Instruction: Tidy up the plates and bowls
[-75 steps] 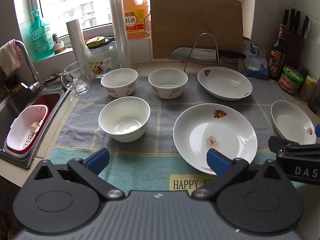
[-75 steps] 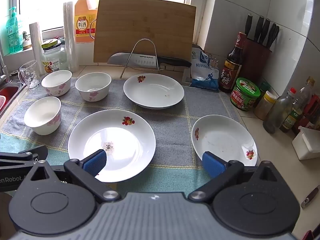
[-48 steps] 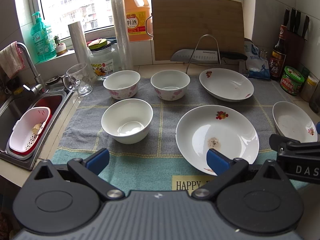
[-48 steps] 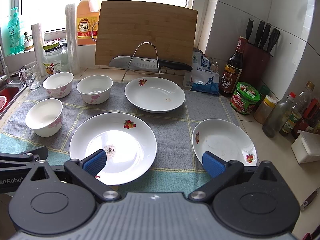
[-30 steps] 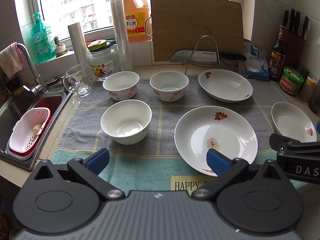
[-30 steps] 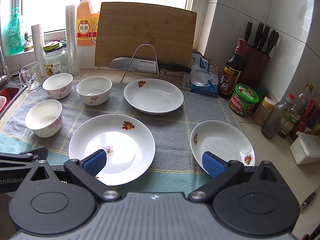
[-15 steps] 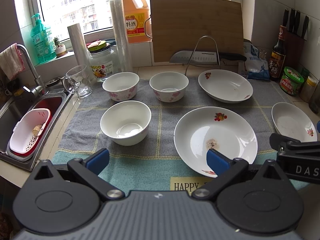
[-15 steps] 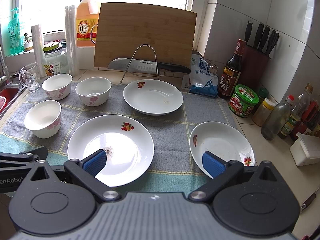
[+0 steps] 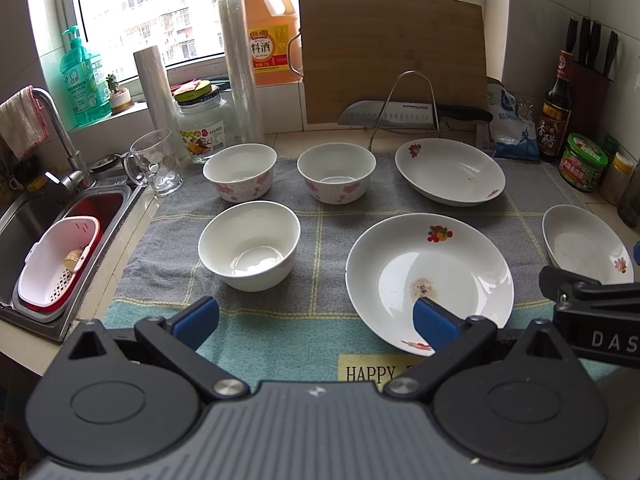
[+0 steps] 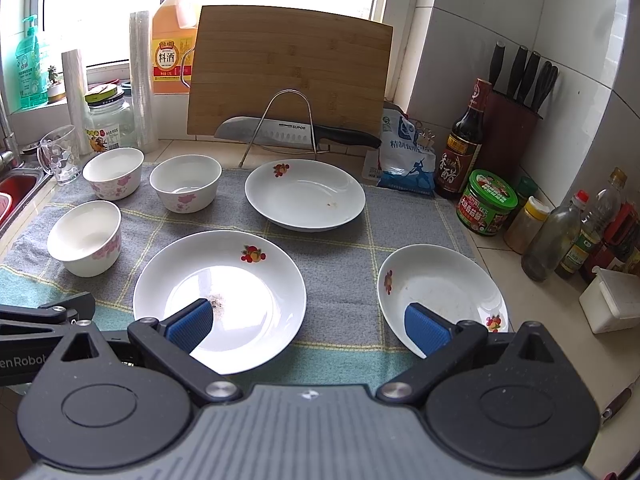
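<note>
Three white bowls with pink flowers sit on a grey cloth: a near one [image 9: 249, 244] [image 10: 85, 236], a back-left one [image 9: 239, 171] [image 10: 113, 172] and a back-middle one [image 9: 336, 172] [image 10: 185, 182]. A large white plate [image 9: 429, 276] [image 10: 219, 296] lies near the front, a second plate [image 9: 450, 170] [image 10: 305, 194] behind it, a smaller one [image 9: 586, 244] [image 10: 442, 292] at the right. My left gripper [image 9: 316, 320] hangs open before the cloth's front edge, holding nothing. My right gripper [image 10: 308, 324] is open too, between the large and small plates.
A sink [image 9: 24, 224] with a pink strainer basket [image 9: 56, 260] lies left. A glass mug [image 9: 154, 162], a jar [image 9: 200, 126], an oil jug [image 9: 270, 52], a cutting board [image 9: 394, 56] and a knife on a wire rack [image 9: 404, 114] line the back. Sauce bottles [image 10: 460, 144] and jars [image 10: 486, 202] crowd the right.
Both grippers have drifted slightly, so the dishes shift a little in view. No dish has moved and both grippers stay open.
</note>
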The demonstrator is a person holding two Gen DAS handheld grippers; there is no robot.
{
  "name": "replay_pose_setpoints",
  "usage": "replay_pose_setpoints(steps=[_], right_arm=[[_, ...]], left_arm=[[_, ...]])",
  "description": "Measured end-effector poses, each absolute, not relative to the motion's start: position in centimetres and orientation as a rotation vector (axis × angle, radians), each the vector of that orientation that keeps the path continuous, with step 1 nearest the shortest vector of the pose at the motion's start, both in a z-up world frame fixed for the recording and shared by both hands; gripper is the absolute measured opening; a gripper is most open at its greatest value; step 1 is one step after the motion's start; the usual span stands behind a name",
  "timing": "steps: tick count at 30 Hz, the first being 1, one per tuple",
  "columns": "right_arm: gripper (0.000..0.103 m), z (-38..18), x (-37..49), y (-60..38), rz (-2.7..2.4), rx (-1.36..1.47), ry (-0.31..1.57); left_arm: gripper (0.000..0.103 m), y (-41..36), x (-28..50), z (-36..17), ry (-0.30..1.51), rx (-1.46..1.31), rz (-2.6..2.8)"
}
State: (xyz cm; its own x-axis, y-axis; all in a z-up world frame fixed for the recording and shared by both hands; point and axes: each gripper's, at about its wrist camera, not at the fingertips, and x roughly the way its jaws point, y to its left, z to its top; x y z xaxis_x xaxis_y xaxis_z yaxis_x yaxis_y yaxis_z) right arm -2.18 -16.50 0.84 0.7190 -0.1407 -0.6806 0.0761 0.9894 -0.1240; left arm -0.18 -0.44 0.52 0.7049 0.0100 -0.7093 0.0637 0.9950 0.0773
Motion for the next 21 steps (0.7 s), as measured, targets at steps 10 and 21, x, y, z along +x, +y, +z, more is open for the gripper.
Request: replay_pose_setpoints(steps=[10, 21], right_arm=[[0.103, 0.94, -2.09, -16.65, -0.119, -0.091, 0.757], [0.103, 1.05, -1.86, -17.02, -0.120, -0.094, 0.749]], left_arm=[[0.102, -0.48, -0.12, 0.56, 0.788, 0.099, -0.030], [0.102, -1.12, 0.05, 0.51, 0.792, 0.082, -0.035]])
